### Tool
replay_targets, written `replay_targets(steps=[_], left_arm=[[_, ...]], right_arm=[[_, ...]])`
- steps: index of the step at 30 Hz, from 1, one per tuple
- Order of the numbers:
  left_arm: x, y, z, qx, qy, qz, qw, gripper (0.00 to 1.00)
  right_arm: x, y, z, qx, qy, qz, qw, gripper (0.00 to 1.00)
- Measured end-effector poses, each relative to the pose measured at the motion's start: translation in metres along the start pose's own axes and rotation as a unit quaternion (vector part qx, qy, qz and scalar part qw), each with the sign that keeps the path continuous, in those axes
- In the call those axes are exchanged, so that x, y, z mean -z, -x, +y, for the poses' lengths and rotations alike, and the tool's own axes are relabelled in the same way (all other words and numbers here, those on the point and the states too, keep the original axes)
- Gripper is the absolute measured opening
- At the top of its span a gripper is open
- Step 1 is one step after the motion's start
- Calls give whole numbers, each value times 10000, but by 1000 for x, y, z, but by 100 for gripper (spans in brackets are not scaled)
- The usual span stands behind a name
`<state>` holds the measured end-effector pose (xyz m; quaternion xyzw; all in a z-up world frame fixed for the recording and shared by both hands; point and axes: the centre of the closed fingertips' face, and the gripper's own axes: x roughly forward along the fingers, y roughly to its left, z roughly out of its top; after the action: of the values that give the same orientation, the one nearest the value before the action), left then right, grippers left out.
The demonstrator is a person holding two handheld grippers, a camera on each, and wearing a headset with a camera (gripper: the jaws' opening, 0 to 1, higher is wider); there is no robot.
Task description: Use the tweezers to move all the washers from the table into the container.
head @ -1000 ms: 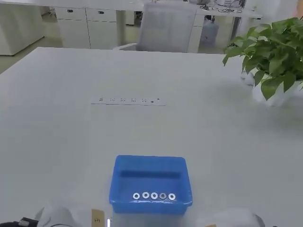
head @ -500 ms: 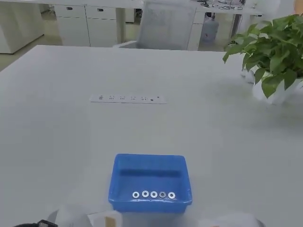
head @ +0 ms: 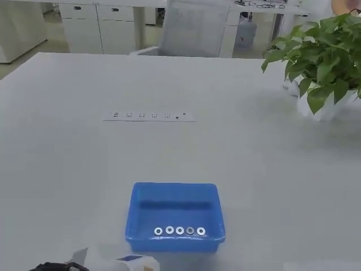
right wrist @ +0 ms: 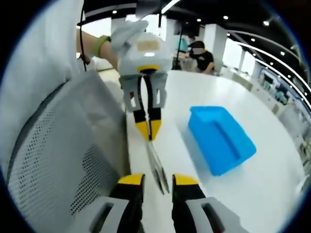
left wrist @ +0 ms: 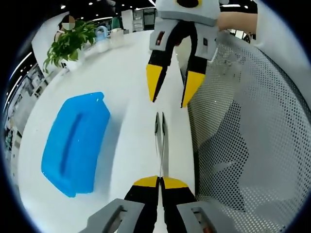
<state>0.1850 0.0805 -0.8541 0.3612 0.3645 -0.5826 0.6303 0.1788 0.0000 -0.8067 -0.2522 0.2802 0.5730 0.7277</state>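
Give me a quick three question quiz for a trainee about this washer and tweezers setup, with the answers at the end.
1. True or false: the washers lie on the table, outside the blue container.
2. What is the left tool shut on? A) the tweezers B) a washer C) nothing
3. How many washers lie in the container?
Key: 1 false, they lie in a row inside it; 2 A; 3 five.
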Motion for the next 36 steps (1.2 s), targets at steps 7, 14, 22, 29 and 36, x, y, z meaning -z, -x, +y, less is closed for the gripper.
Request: replay_targets(steps=[7,14,22,29,36], left_arm=[[3,-1,2,-25,-2,174,9998,0],[8,-3,1,-20,50,380,9993,0],[9,-5,0,-67,244,437,9987,0],[10,11,5,-484,1161,-97,9920,4],[4,51,20,-1459,2130,-1056,9603,16]], right_arm=[[4,25,-19,611,-1396,-522,9869,27],[21,33,-28,978,-1850,-380,9771,33],[28,52,-33,1089,-1834,-366,9763,37],[25,62,-42,1222,-1897,-611,9723,39],[13,66,-50,1324,-1899,-1026,9674,48]])
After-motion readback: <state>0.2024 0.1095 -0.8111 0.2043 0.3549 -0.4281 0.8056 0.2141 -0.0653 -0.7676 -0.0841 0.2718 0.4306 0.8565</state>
